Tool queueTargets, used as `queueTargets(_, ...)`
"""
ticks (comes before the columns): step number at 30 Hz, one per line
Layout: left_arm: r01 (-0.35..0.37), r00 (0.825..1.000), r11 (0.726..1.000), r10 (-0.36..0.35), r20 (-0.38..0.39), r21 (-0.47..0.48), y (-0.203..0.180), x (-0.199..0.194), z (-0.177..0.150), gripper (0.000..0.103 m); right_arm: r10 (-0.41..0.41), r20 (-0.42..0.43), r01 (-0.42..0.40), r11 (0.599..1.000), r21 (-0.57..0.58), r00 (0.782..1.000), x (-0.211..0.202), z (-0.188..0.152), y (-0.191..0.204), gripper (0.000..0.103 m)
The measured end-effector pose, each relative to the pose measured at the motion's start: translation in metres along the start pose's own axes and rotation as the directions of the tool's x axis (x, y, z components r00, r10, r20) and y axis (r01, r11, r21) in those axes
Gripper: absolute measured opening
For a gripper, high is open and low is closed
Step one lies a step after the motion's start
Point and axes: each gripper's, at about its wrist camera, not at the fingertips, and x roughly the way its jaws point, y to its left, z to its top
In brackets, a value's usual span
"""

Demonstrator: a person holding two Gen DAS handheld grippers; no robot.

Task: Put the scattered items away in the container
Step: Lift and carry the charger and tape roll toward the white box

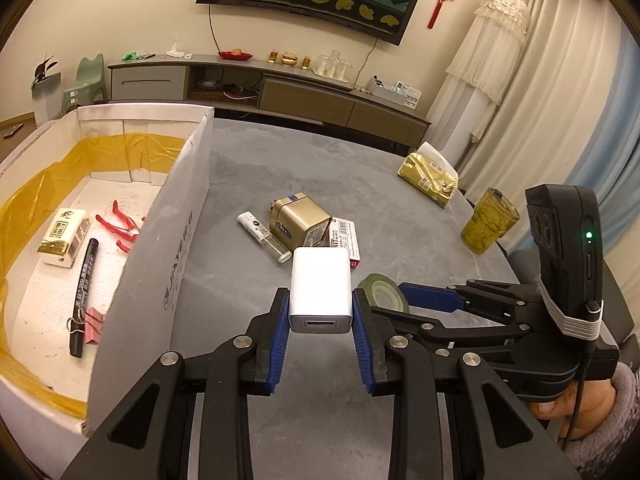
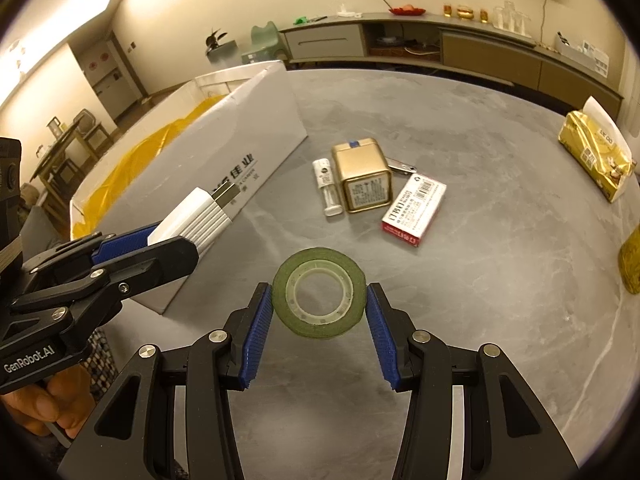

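My left gripper (image 1: 320, 295) is shut on a white USB charger (image 1: 320, 286), held above the grey table just right of the white cardboard box (image 1: 160, 240). In the right wrist view the charger (image 2: 196, 216) hangs in front of the box wall (image 2: 224, 152). A green tape roll (image 2: 319, 298) lies flat on the table, and my right gripper (image 2: 319, 300) has both blue pads against its sides. A gold tin (image 2: 362, 176), a white tube (image 2: 328, 192) and a small red-and-white box (image 2: 414, 210) lie further out.
Inside the box lie a tissue pack (image 1: 64, 236), a black marker (image 1: 82, 296), red clips (image 1: 120, 228) and a pink binder clip (image 1: 94, 324). A gold tissue packet (image 1: 430, 176) and a yellow glass (image 1: 488, 220) stand near the table's right edge.
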Motion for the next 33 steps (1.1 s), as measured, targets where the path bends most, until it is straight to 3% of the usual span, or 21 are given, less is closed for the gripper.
queueTargets(33,0.051,0.993,0.999,-0.052,0.109,0.015,0.042,-0.074,0.016,0.031,0.042,0.059,-0.040,0.999,-0.037,0.997,-0.026,0.026,0.081,0.050)
